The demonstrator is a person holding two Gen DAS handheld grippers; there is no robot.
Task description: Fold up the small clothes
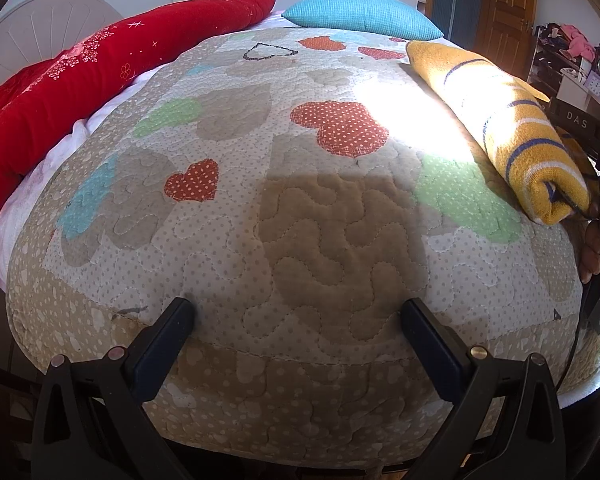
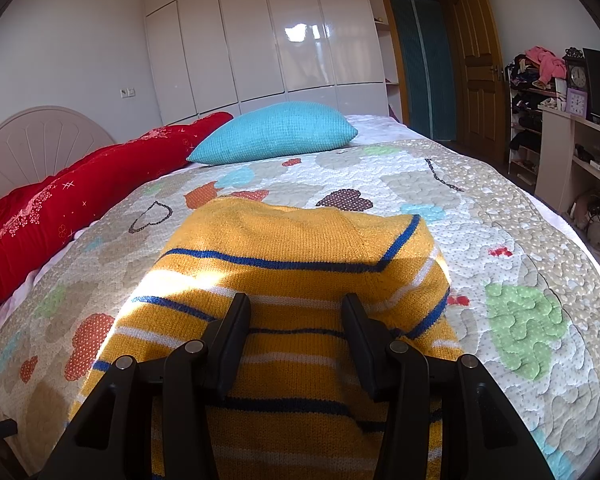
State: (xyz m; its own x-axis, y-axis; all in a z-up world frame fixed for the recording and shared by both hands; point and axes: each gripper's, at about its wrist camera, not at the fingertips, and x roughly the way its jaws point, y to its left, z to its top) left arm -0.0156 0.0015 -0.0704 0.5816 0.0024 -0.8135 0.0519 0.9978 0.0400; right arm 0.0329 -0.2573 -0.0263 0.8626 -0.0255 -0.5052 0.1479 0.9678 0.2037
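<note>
- The right hand-held gripper [image 2: 296,312] has its jaws partly spread over the near end of the yellow striped sweater [image 2: 300,256]; whether the pads press the knit or only rest above it cannot be told from its own view.
- From the left wrist view that near end looks folded or rolled over on itself, with a dark finger [image 1: 566,200] at the fold and part of a person's hand [image 1: 594,248] behind it, probably steadying the layers.
- The left hand-held gripper [image 1: 298,312] is wide open and holds nothing, hanging over the near edge of the bed quilt [image 1: 300,240], likely kept back to leave the fold free.
- The sweater lies lengthwise near the quilt's right side, close to that edge.
- A broad bare stretch of quilt lies to the sweater's left, good room for laying it flat.
- The red bedding [image 1: 80,80] and blue pillow [image 2: 276,132] sit well apart at the far side.
</note>
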